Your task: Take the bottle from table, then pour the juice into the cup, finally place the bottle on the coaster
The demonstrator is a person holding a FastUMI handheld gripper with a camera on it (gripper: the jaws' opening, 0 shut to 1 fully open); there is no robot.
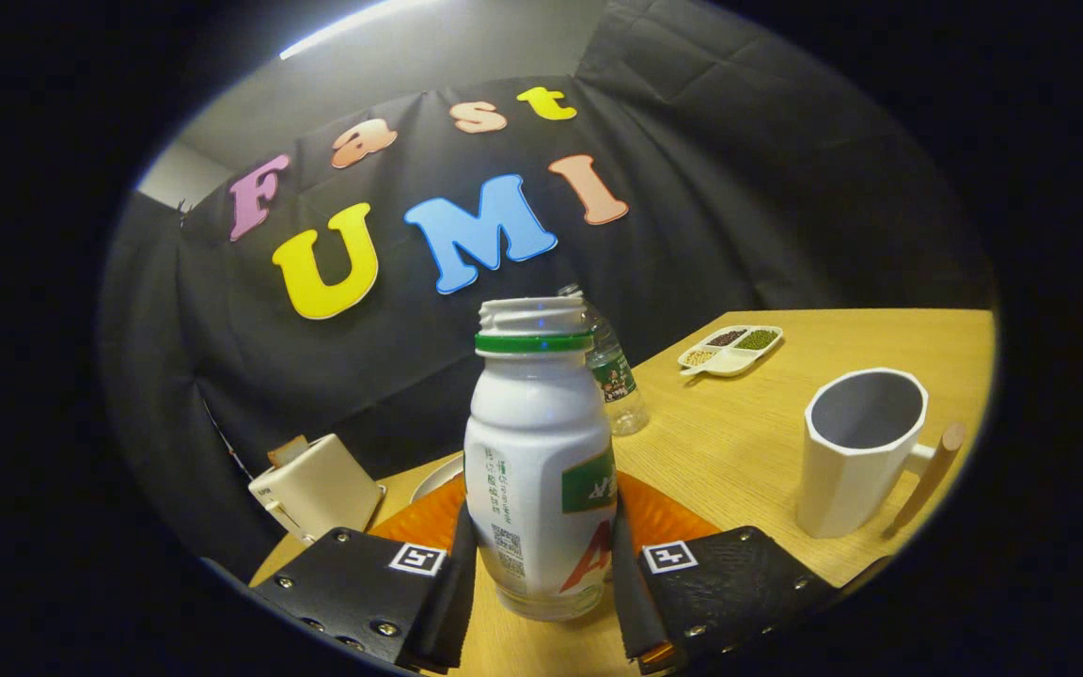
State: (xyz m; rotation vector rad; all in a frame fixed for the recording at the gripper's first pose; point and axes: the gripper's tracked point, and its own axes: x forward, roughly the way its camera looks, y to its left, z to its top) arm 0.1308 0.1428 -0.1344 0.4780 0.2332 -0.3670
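Tabletop (748, 442): tool (541, 574) around bottle (541, 461)

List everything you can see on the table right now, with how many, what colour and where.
bottle: one, white with green neck ring, open top, between the tongs' fingers
coaster: one, orange, just behind the bottle
cup: one, white with wooden handle, right of the bottle
water bottle: one, clear, behind the white bottle
divided dish: one, white, holding grains, far side of table
toaster: one, cream, left of the coaster
table: one, light wood
tongs: one pair, fingers pressed on both sides of the bottle
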